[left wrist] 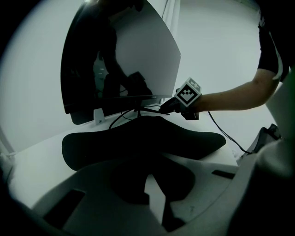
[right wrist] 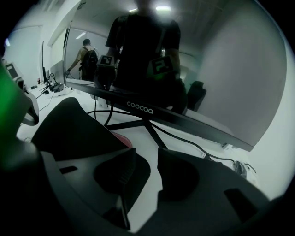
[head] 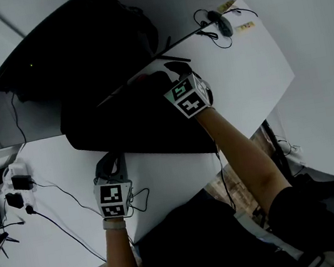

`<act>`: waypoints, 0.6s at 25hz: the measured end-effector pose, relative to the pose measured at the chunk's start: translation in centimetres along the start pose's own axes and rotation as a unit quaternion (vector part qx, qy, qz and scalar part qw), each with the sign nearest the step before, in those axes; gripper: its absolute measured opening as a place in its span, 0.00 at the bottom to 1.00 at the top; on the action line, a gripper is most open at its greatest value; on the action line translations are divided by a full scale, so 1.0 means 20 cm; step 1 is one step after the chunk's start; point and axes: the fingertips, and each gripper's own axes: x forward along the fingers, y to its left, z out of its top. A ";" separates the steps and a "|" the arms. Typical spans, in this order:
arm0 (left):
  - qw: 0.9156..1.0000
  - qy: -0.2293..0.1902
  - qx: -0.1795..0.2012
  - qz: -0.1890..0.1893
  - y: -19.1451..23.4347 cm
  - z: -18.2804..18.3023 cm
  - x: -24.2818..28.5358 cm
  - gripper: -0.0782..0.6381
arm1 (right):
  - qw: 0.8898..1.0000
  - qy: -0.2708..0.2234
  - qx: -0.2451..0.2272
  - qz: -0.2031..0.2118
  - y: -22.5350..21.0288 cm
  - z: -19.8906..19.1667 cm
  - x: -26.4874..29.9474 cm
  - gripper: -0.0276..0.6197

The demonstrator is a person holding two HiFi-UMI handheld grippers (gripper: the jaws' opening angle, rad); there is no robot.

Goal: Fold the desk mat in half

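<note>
Toward the near edge of the desk (head: pixel 252 71), the left tongs (left wrist: pixel 146 177) point down at the near edge of the desk mat (head: pixel 133 122). Only a thin wedge of white desk shows between the jaws, and it closes to nothing at the tips, so they seem to be pinched on that edge, though black on black makes this hard to read. The mat lies dark and limp across the middle of the desk, humped rather than flat, with no clean fold that I can make out. At its far edge hover the right tongs (right wrist: pixel 146 154), jaws about half apart with bare desk between them and nothing held; the mat's edge lies just to their left. Beyond them stand the monitor stand (right wrist: pixel 147 126) legs and a cable (right wrist: pixel 184 140), then the monitor (right wrist: pixel 138 55) along the far edge, and a mouse (head: pixel 222 23) toward the far right corner. The step in hand looks like taking the far edge. To do it well, slide one jaw under the mat alone, clear of cable and stand. Close firmly, then lift and sweep the edge over in an arc toward the near edge while the left tongs keep their side from sliding, and lay edge on edge before letting go.
</note>
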 end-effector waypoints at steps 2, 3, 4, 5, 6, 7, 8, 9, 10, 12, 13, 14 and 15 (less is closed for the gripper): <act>1.000 -0.001 0.001 0.001 0.00 0.00 -0.02 0.11 | 1.000 -0.002 0.002 0.001 0.01 0.00 -0.03 0.27; 1.000 -0.003 0.001 0.002 0.00 0.00 -0.02 0.11 | 1.000 -0.003 0.002 0.001 0.02 0.01 -0.05 0.27; 1.000 -0.003 0.001 0.003 0.00 0.00 -0.03 0.11 | 1.000 -0.003 0.003 0.001 0.03 0.01 -0.07 0.27; 1.000 -0.001 0.001 0.005 0.00 0.00 -0.04 0.11 | 1.000 -0.004 0.004 0.002 0.04 0.01 -0.08 0.27; 1.000 0.003 0.001 0.007 0.00 -0.01 -0.06 0.11 | 1.000 -0.004 0.004 0.002 0.05 0.01 -0.10 0.26; 1.000 0.007 -0.001 0.011 0.01 -0.01 -0.07 0.11 | 1.000 -0.005 0.005 0.003 0.06 0.01 -0.12 0.25; 1.000 0.006 -0.003 0.015 0.01 -0.01 -0.08 0.11 | 1.000 -0.007 0.006 0.003 0.07 0.01 -0.14 0.24; 1.000 0.001 -0.006 0.019 0.02 -0.01 -0.09 0.11 | 1.000 -0.010 0.007 0.004 0.08 0.01 -0.16 0.24; 1.000 -0.007 -0.009 0.021 0.02 0.00 -0.10 0.11 | 1.000 -0.013 0.007 0.004 0.09 0.02 -0.18 0.23; 0.999 -0.019 -0.013 0.024 0.03 0.02 -0.13 0.11 | 1.000 -0.019 0.008 0.004 0.13 0.04 -0.22 0.20; 0.999 -0.022 -0.014 0.025 0.03 0.02 -0.15 0.11 | 1.000 -0.022 0.009 0.004 0.15 0.05 -0.25 0.18; 0.999 -0.024 -0.016 0.027 0.03 0.02 -0.16 0.11 | 1.000 -0.025 0.011 0.004 0.17 0.07 -0.28 0.18; 0.999 -0.028 -0.017 0.028 0.03 0.03 -0.18 0.11 | 1.000 -0.028 0.013 0.005 0.19 0.08 -0.31 0.17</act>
